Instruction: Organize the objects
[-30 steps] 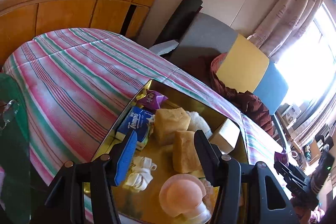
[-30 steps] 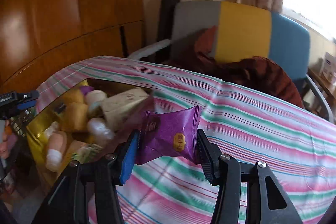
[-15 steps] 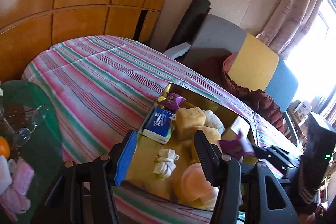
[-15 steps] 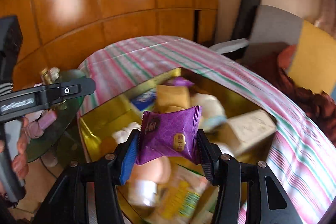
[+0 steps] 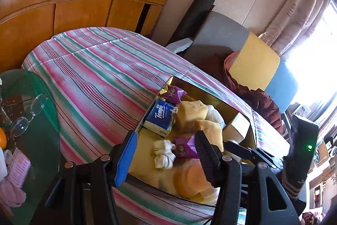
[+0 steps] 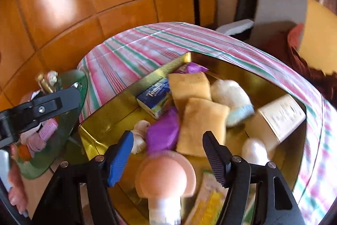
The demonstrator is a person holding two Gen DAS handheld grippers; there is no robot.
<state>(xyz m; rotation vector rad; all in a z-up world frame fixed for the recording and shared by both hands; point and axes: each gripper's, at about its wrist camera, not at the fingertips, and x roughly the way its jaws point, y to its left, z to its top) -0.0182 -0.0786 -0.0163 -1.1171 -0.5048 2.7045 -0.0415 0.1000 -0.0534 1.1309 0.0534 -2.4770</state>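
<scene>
Right gripper [image 6: 167,153], its jaws just opened and empty, hangs over the gold tin [image 6: 118,119] where a motion-blurred purple snack packet [image 6: 163,133] lies among sponges, half hidden, while the left gripper [image 5: 166,155] hovers with jaws apart, holding nothing.

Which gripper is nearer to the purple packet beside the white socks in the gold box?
Right. The right gripper hangs open just above the purple packet, its jaws having just opened. The left gripper stays back at the gold box edge.
</scene>
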